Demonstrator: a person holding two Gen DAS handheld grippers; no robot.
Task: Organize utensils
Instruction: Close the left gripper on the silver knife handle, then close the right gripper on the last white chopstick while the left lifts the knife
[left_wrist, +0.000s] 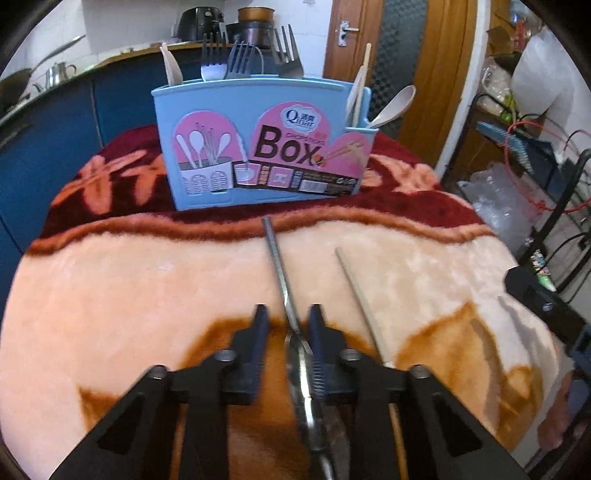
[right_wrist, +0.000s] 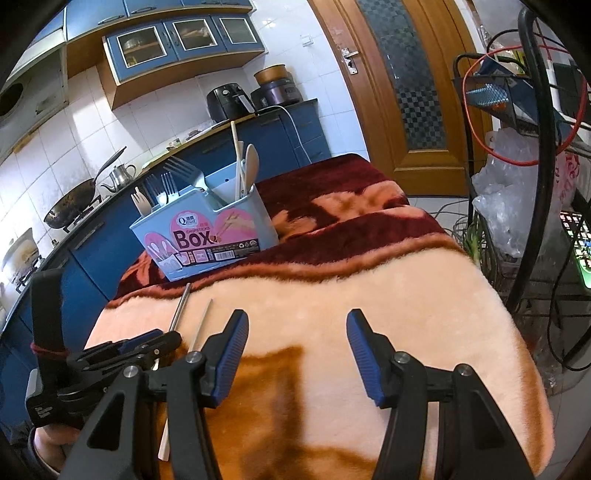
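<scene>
While the left gripper (left_wrist: 288, 321) sits low on the blanket (left_wrist: 147, 280), its jaws look narrow around a metal utensil (left_wrist: 279, 273), one pad touching; a real clamp I can't confirm. Handle points toward the blue utensil box (left_wrist: 258, 147). Wooden chopstick (left_wrist: 356, 291) lies just beside it. Right gripper (right_wrist: 295, 332) hangs wide, nothing between the pads. Box already holds forks (left_wrist: 243, 59) and spoons.

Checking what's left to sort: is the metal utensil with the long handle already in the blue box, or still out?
Out. The long-handled metal utensil lies flat on the plush blanket, in front of the blue plastic utensil box.
</scene>
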